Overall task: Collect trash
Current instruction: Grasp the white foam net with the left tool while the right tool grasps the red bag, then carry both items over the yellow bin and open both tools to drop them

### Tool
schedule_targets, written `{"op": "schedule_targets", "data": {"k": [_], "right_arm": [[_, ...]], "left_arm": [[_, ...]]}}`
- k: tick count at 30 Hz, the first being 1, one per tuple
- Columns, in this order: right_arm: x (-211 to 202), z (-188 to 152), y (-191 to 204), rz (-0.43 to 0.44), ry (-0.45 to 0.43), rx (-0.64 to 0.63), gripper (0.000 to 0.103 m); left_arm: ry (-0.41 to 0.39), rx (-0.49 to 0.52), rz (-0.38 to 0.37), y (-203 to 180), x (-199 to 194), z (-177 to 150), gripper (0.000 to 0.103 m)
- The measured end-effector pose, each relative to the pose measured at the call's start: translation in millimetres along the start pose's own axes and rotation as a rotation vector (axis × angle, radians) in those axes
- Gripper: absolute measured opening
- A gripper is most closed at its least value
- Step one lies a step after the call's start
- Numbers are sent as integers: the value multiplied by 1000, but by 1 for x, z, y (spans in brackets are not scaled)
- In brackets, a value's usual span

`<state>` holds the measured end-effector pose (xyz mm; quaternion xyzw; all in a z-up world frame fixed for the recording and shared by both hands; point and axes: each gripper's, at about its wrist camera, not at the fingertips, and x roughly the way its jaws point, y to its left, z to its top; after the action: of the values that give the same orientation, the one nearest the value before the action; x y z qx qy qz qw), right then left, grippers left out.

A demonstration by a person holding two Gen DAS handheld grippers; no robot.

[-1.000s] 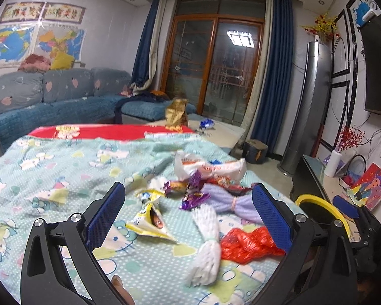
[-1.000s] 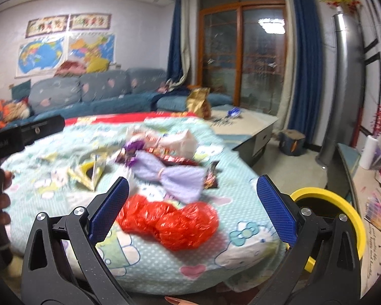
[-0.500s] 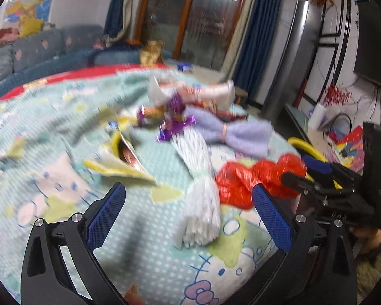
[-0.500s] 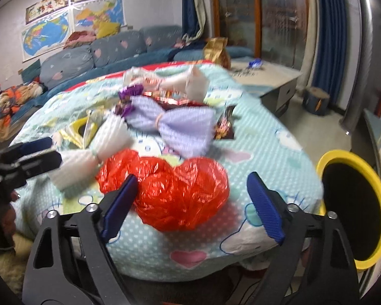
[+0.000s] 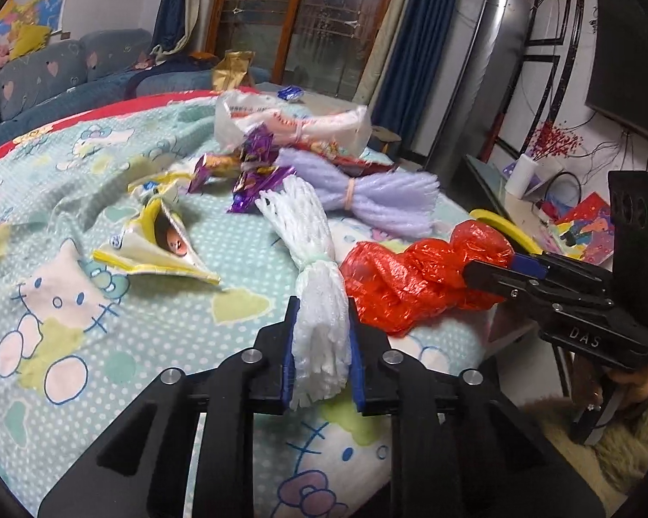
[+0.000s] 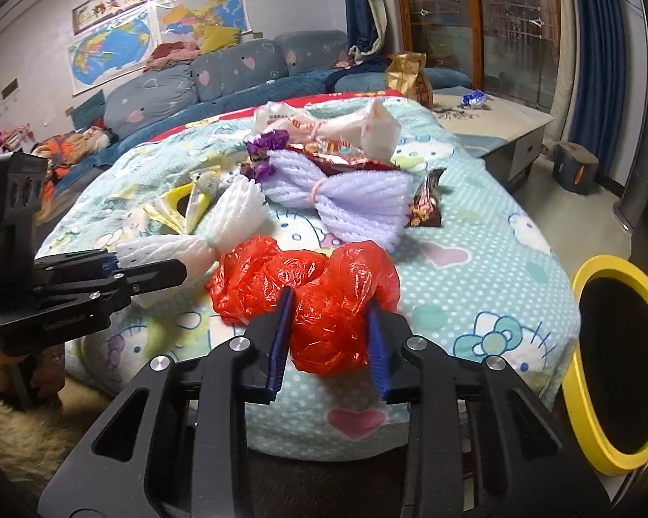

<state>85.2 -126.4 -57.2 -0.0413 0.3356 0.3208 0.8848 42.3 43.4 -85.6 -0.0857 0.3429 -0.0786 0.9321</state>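
The left gripper [image 5: 319,360] has just been closing, and its blue pads now press on the near end of the white foam net [image 5: 313,267], which stretches away from the fingers over the cloth. The right gripper [image 6: 328,341] has also just been closing; its pads squeeze the near lobe of the red plastic bag [image 6: 306,289], while the other lobe bulges to the left of the fingers. Both pieces lie close to the near edge of the patterned cloth [image 6: 475,267], so the fingers meet them from the open side. To the right of the right fingers, beyond the cloth edge and lower, stands the yellow-rimmed bin [image 6: 617,362]; its inside looks black and I cannot tell what is in it. Farther from the fingers lie the purple foam net [image 6: 345,198], a yellow wrapper [image 5: 160,246], purple candy wrappers [image 5: 255,168] and a white plastic bag [image 5: 289,123], all well apart from both grippers.
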Motion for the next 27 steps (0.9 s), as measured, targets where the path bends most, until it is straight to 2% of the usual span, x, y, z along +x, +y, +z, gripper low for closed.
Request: {"op": "schedule_targets", "data": {"k": [6,12,27], "right_arm": [[-18,11,-5,-32,-56,-3,24],[-43,26,-26,-88,-132,37,24],[-88,29,-91,-297,-235,158,24]], "left_arm": [[-77,15,-31,-10,-20,18,18],[-120,47,-72,-29,-27,38,17],[-167,143,-197,-96,-7,69,17]]}}
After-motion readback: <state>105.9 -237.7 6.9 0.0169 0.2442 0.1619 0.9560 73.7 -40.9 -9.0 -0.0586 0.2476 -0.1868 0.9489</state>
